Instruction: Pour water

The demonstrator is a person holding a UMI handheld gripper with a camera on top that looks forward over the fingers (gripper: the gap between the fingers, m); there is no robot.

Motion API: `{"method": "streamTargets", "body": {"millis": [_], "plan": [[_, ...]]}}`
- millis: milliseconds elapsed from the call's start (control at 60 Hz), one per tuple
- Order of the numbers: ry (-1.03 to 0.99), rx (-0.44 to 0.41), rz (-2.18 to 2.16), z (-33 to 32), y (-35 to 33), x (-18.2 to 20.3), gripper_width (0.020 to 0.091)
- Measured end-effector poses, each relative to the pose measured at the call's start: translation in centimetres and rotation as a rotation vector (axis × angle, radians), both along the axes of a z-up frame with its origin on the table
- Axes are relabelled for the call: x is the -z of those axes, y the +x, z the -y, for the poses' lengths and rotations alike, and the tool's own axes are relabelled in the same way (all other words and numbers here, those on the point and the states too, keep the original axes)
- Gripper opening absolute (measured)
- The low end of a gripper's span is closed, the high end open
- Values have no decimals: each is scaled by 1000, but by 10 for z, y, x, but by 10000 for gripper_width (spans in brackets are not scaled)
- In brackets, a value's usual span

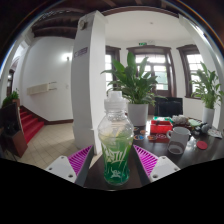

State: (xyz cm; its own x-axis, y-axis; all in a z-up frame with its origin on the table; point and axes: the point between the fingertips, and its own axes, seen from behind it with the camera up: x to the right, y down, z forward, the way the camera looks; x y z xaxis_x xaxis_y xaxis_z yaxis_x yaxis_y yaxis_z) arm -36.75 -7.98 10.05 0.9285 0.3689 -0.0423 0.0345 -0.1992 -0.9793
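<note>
A green-tinted clear plastic bottle [116, 150] with a white cap stands upright between my fingers, very close to the camera. It holds liquid up to about its shoulder and has white lettering on its side. My gripper [114, 160] is shut on the bottle, with the magenta pads [82, 157] pressing its left and right sides. The bottle's base is just above or on the dark table top [160, 165]; I cannot tell which. A pale cup-like container [178, 145] sits on the table to the right, beyond the fingers.
Red and dark items [160, 127] and other clutter lie on the right part of the table. A potted plant [133, 85] stands behind the bottle beside a white pillar [88, 75]. Red stairs [30, 125] are at the far left.
</note>
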Motion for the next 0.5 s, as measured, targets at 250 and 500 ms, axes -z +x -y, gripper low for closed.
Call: {"method": "streamTargets", "body": {"millis": [250,500], "plan": [[49,17,22,-29,-10,-3,627],[95,31,49,-37,-2,-5,365]]}}
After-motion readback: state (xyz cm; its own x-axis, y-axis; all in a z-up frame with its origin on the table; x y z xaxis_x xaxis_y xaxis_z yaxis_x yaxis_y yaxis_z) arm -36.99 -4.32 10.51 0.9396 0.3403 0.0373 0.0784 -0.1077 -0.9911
